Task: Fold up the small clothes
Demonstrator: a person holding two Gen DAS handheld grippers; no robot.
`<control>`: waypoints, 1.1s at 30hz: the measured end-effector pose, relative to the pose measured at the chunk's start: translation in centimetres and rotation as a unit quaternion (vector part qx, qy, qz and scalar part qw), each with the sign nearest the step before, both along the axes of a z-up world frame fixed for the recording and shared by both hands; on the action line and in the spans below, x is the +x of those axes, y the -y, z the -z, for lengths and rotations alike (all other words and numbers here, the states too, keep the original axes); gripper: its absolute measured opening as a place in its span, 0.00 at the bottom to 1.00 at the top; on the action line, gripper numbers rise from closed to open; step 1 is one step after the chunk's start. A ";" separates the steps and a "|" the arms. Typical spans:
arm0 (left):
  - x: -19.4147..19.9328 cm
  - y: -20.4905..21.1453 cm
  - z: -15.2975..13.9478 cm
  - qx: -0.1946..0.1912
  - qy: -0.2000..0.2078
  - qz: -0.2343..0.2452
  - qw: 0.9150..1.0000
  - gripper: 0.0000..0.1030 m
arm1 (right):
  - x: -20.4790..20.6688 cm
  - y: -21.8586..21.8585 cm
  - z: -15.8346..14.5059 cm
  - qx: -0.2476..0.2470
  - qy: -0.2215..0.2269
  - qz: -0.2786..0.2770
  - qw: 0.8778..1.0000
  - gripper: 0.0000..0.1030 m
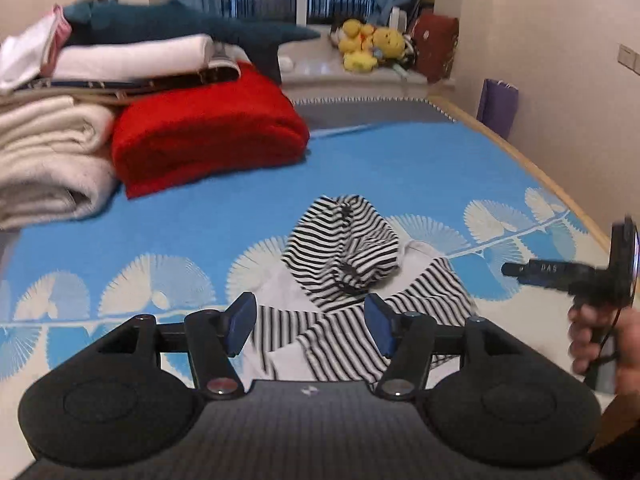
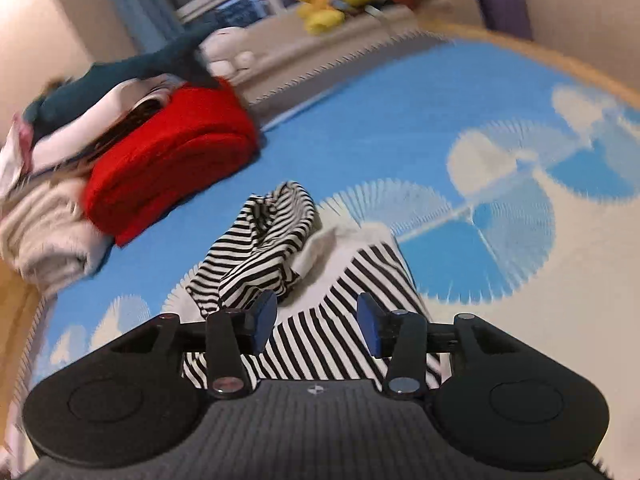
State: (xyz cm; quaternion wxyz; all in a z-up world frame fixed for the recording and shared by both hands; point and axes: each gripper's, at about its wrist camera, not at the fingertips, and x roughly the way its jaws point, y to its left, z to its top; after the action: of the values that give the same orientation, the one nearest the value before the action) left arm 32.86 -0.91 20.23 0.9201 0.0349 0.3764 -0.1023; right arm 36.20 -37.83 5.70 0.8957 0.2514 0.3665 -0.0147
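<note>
A small garment of soft knit, the striped garment (image 1: 344, 248), lies crumpled on the bed (image 1: 400, 168), whose cover is bright blue with white fan-shaped prints; its black-and-white striped cloth is bunched into a rounded hump at the far end and spreads flatter toward the cameras, with plain white fabric showing between the folds. The left gripper (image 1: 310, 326) hangs above the near edge of the garment with its two blue-padded fingers set well apart and nothing between them. The right gripper (image 2: 316, 322) likewise stands partly open over the striped cloth, holding nothing; from the left wrist view it shows at the right edge, gripped by a hand (image 1: 600, 340). To the left on the bed sits one pile of folded textiles: a thick red blanket (image 1: 208, 136), fuzzy and rounded at its fold, a cream fleecy blanket (image 1: 48, 160) beside it, and thinner white and dark pieces stacked above. Yellow plush toys (image 1: 368, 46) sit on the window ledge beyond.
</note>
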 end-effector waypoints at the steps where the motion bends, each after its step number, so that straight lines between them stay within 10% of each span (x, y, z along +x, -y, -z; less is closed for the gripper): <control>1: 1.0 0.6 -0.2 -0.006 -0.011 -0.008 1.000 0.60 | -0.1 0.4 0.1 0.005 0.003 0.007 1.000 0.38; 6: 7.8 5.1 1.2 -0.012 -0.040 0.005 0.999 0.03 | 0.5 2.6 1.0 0.038 0.003 0.050 0.998 0.04; 16: 24.2 13.4 9.7 0.037 0.036 0.074 0.996 0.04 | 2.2 3.2 2.7 0.063 -0.017 0.023 0.998 0.07; 22: 33.8 13.4 18.9 0.073 0.008 0.044 0.996 0.04 | 3.9 2.8 4.6 0.056 -0.034 0.017 0.998 0.07; 31: 44.0 10.0 26.3 -0.011 -0.044 -0.055 0.997 0.09 | 6.1 2.3 6.2 0.051 -0.053 0.013 0.997 0.07; 33: 45.6 9.9 27.6 -0.010 -0.051 -0.066 0.996 0.24 | 6.6 2.0 6.7 0.055 -0.060 0.004 0.997 0.07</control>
State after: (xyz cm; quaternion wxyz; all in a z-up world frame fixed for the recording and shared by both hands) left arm 78.51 -10.85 -7.39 0.9049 -0.0044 0.4231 -0.0468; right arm 42.80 -39.88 -0.97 0.8566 0.3004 0.4192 -0.0129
